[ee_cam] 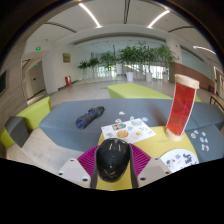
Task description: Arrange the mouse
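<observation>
A black computer mouse (112, 158) sits between my two fingers, whose magenta pads (87, 158) press against its left and right sides. My gripper (112, 166) is shut on the mouse and holds it over a yellow table surface (160, 142). The mouse's rear end points toward the camera and its lower part is hidden by the gripper body.
Just beyond the mouse lies a white sheet with small items (128, 129). A tall red and white cup (182, 105) stands to the right. A white round plate (180, 159) lies at the right. A dark blue object (89, 117) rests on a grey surface (60, 125) further left.
</observation>
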Available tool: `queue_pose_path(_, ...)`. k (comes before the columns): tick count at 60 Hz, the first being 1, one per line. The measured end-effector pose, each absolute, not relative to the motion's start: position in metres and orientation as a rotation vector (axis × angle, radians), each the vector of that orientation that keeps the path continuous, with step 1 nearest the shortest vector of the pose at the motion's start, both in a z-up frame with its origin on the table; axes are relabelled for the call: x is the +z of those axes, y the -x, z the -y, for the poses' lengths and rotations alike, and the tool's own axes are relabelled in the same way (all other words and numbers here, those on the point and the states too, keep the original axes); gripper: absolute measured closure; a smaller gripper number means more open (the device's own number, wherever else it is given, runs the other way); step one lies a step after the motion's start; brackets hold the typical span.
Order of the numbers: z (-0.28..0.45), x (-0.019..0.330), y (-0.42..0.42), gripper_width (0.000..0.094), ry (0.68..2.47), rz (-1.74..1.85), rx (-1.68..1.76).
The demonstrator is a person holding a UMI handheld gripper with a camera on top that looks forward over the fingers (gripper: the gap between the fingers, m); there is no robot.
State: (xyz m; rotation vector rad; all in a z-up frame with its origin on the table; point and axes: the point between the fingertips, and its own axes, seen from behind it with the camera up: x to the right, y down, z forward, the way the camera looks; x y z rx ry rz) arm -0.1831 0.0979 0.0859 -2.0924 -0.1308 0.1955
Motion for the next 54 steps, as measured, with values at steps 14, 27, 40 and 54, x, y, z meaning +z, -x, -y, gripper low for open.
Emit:
queue_pose_path(14, -0.09, 0.168, 0.027, 0.0471, 1.968, 0.103, 0.031)
queue_pose_path(27, -0.057, 0.045, -0.065, 0.0475, 2.191, -0.044, 0.058)
queue_pose_path(40, -0.063, -0.008, -0.053, 0.0475, 2.281, 0.084, 0.091)
queue_pose_path(54, -0.061, -0.013, -0.048, 0.0267, 2.299, 0.084, 0.132)
